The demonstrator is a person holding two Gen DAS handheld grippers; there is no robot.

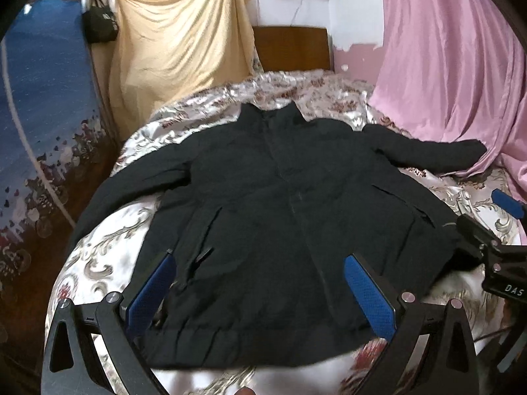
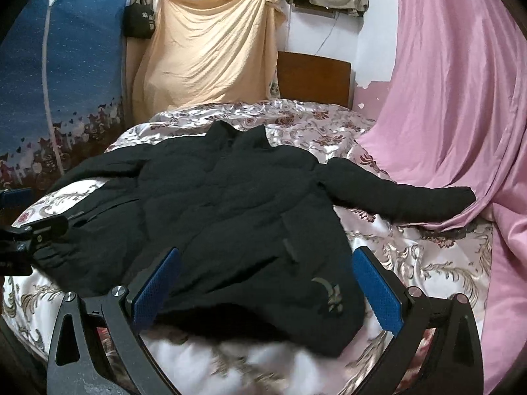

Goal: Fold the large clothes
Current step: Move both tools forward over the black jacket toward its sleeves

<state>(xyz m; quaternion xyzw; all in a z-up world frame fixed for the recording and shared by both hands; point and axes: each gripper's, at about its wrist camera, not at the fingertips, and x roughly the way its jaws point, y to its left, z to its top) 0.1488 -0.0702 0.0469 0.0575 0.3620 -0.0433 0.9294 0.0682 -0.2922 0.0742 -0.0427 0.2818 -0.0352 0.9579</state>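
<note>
A black jacket (image 1: 280, 197) is lying front-up and spread out on the bed (image 1: 108, 247), collar pointing toward 12 o'clock at the headboard (image 1: 291, 47), hem lying nearest the cameras at 6 o'clock. 1 sleeve is stretching out toward 3 o'clock, its cuff touching the pink sheet (image 1: 444, 65); the other is trailing toward 9 o'clock, off toward the bed's edge.

The left gripper (image 1: 260, 296) is hovering over the hem with its jaws standing wide and holding nothing. The right gripper (image 2: 268, 286) is likewise gaping wide and empty, hanging over the hem corner at the jacket's 5 o'clock side.

The jacket is looking padded and quilted, so it is probably going to feel bulky yet soft, fairly light, springing back rather than creasing flat. The bed's satin cover is likely making it slide when tugged. Sensible holds are seeming to be the cuff at 3 o'clock and the shoulder seam, or the 2 hem corners, pinching only the edge layers, not the thick body.
</note>
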